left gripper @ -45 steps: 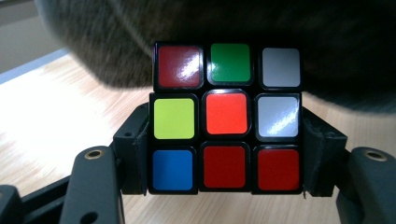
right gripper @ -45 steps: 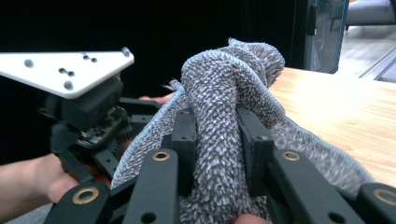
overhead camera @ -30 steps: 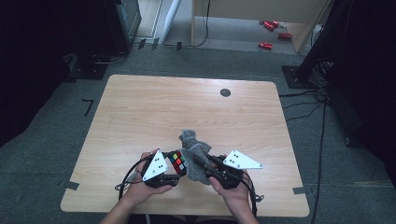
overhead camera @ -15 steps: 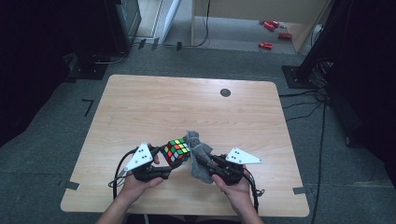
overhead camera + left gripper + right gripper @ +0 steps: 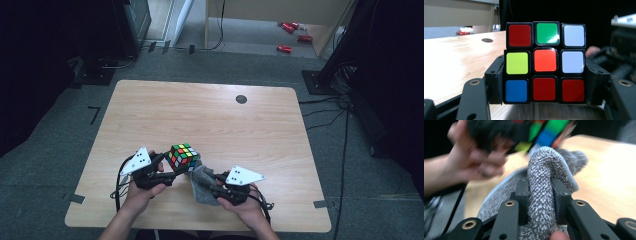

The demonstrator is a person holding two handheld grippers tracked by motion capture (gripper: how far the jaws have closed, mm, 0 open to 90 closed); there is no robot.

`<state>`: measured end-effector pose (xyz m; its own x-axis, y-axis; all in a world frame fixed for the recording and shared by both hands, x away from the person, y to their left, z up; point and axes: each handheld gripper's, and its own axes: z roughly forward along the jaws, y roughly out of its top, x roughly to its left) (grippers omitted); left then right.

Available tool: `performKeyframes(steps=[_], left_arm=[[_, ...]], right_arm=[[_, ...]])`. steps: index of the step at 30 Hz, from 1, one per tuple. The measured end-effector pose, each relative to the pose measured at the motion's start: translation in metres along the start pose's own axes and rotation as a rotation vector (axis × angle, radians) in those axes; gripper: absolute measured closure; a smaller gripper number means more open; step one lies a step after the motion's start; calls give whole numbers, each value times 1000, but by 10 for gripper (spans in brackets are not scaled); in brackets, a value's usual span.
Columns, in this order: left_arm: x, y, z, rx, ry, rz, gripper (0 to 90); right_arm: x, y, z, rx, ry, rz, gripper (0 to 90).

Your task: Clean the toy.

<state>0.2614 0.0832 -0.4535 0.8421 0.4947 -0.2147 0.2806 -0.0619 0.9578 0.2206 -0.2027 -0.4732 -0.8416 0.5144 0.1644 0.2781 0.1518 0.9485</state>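
Observation:
A scrambled colour cube (image 5: 182, 156) is clamped between the jaws of my left gripper (image 5: 174, 167), held just above the wooden table (image 5: 210, 115) near its front edge. In the left gripper view the cube (image 5: 545, 62) faces the camera, with a black pad (image 5: 495, 82) pressed on each side. My right gripper (image 5: 212, 184) is shut on a bunched grey cloth (image 5: 201, 184), directly below and right of the cube. In the right gripper view the cloth (image 5: 544, 177) bulges up between the pads (image 5: 522, 192), and its top lies right under the blurred cube (image 5: 541, 132).
A dark round grommet (image 5: 241, 99) sits at the table's far right. Cables trail from both grippers over the front edge. Beyond the table are dark equipment racks, floor cables and small red objects (image 5: 284, 48).
The left hand has moved left and lifted the cube, turning it. The right gripper has come down with the cloth, which now sits below the cube instead of beside and above it.

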Motion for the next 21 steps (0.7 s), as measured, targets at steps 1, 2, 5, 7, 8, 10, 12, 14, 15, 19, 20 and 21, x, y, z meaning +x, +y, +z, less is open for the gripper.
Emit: performKeyframes(steps=[1, 2, 5, 7, 8, 10, 12, 14, 15, 19, 20, 21], left_arm=[[0, 0, 0, 0, 0, 0, 339], [-3, -1, 3, 14, -9, 11, 339], [-6, -1, 5, 19, -19, 18, 339], [-8, -1, 6, 19, -16, 28, 339], [-7, -1, 5, 19, -5, 33, 339], [-4, -1, 3, 17, 10, 26, 339], [-1, 0, 0, 5, 19, 11, 339], [0, 1, -1, 0, 25, 8, 339], [0, 1, -1, 0, 25, 8, 339], [-2, 0, 0, 8, 22, 16, 339], [-3, 0, 1, 9, 18, 17, 339], [-4, -1, 2, 14, 11, 20, 339]], right_arm=[[0, 0, 0, 0, 0, 0, 720], [-4, 3, -7, -55, -51, 26, 725], [-2, 6, -11, -85, -72, 13, 724], [2, 5, -7, -77, -42, -1, 719], [4, 4, -5, -67, -29, -5, 719], [9, 2, 2, -26, 0, -31, 719], [15, 0, 8, 18, 45, -56, 718], [19, -1, 12, 44, 65, -84, 715], [19, -1, 12, 44, 65, -84, 715], [9, 6, 2, 9, -70, -26, 717], [6, 7, -3, -20, -94, -4, 719], [4, 8, -6, -43, -114, 9, 720]])
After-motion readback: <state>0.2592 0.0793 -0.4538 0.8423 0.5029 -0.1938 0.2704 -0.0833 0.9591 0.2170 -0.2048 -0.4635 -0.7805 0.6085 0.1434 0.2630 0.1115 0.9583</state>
